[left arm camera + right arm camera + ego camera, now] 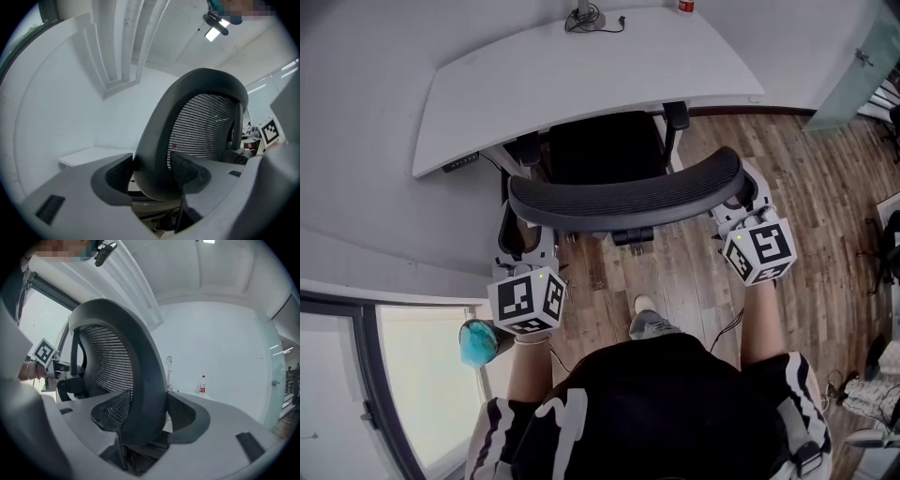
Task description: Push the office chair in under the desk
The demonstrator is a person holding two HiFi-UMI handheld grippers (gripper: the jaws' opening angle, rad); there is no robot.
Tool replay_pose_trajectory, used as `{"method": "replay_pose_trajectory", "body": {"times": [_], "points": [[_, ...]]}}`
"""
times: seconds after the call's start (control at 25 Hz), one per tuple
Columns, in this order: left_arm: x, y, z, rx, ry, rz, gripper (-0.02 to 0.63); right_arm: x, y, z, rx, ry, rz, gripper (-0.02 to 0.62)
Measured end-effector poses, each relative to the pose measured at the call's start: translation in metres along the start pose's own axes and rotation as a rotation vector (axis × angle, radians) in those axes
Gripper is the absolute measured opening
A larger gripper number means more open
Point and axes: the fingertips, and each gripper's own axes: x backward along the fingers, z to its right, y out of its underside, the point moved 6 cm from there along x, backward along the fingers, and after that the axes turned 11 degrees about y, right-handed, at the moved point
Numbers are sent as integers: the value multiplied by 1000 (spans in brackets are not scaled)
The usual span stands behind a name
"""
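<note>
Two claws gripped the office chair (609, 155) by its curved backrest (628, 199), one at each end. The left claw (523, 227) was clamped on the backrest's left end. In the left gripper view its jaws (152, 173) pressed on either side of the dark frame, with the mesh panel (204, 126) rising beyond. The right claw (741, 194) held the right end the same way, and the right gripper view showed that claw (147, 414) closed over the frame edge.

Both forearms reached forward from the person's body, the left forearm (528, 370) and the right forearm (764, 323) roughly parallel. The marker cubes faced up toward the head camera.

The chair stood at the near edge of the white counter (581, 70), close to its middle. Its seat (605, 148) was partly tucked beneath that edge. The backrest stood clear of the counter, over the wooden floor (825, 206).

At the counter's far edge a red-labelled bottle (685, 5) stood toward the right, and it showed again in the right gripper view (202, 384).
</note>
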Motion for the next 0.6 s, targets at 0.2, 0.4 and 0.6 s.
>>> {"method": "replay_pose_trajectory", "body": {"times": [0.2,0.4,0.6], "points": [[-16,0,3,2,-3,-1,242,-15,2,14,1,-12,-2,250],[-34,-1,4,5,-8,-17,243,-31,3,26,-1,-17,0,250],[-47,0,3,2,-26,-20,242,-45,4,34,2,-29,2,250]]}}
